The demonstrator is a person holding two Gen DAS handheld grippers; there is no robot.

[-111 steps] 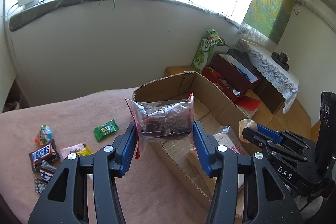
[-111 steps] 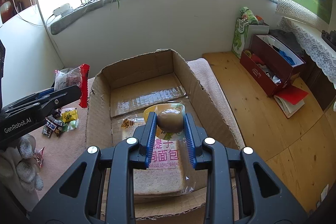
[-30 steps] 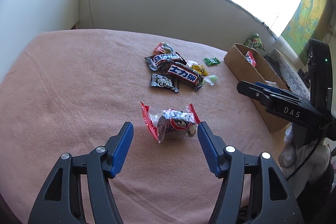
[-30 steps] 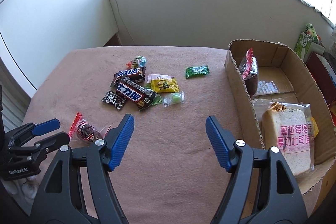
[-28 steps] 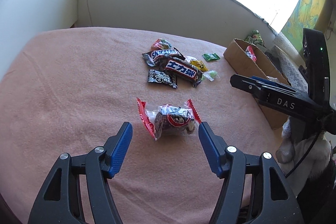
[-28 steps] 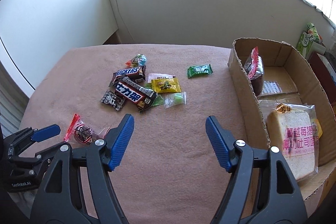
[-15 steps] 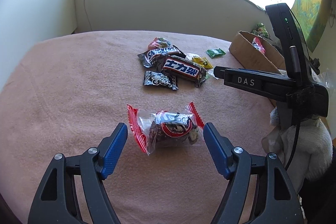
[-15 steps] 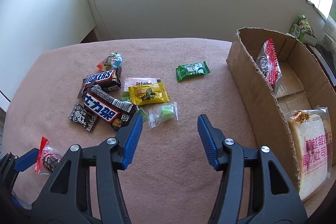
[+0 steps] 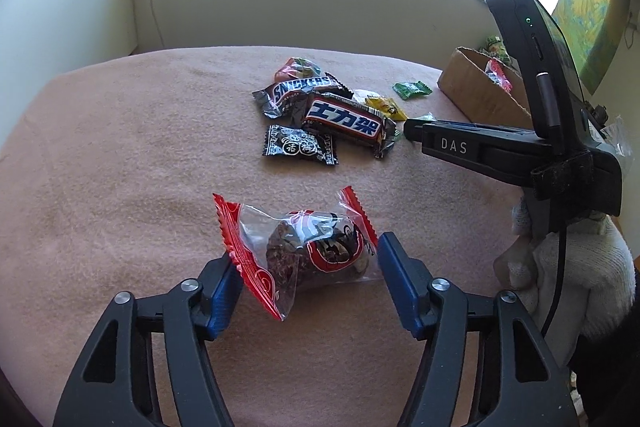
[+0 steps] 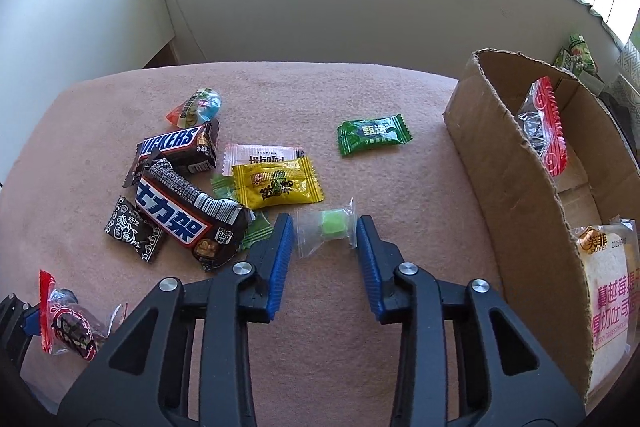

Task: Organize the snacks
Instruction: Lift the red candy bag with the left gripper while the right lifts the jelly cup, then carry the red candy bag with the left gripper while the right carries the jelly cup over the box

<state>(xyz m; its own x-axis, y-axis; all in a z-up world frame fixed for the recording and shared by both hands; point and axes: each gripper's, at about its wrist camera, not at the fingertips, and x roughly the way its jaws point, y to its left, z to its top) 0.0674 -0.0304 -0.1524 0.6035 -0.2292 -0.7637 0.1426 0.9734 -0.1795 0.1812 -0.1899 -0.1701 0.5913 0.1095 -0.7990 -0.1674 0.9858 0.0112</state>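
Note:
My left gripper (image 9: pixel 306 259) is open around a clear red-edged snack packet (image 9: pixel 304 247) lying on the pink cloth; its pads stand at the packet's two ends. My right gripper (image 10: pixel 324 231) is open around a small clear wrapper with a green candy (image 10: pixel 330 231). The red-edged packet also shows in the right wrist view (image 10: pixel 68 323) at the lower left. The cardboard box (image 10: pixel 508 179) at the right holds a similar red-edged packet (image 10: pixel 544 131) and a bag of toast bread (image 10: pixel 612 299).
A pile of snacks lies in the middle of the cloth: a Snickers bar (image 10: pixel 176 147), a larger dark bar (image 10: pixel 188 219), a black packet (image 10: pixel 132 227), a yellow packet (image 10: pixel 280 183), a green packet (image 10: pixel 374 133). The right gripper's body (image 9: pixel 500 147) crosses the left wrist view.
Both grippers have moved forward and down. The left one now brackets the red-edged packet; the right one has reached the green candy wrapper and narrowed its opening.

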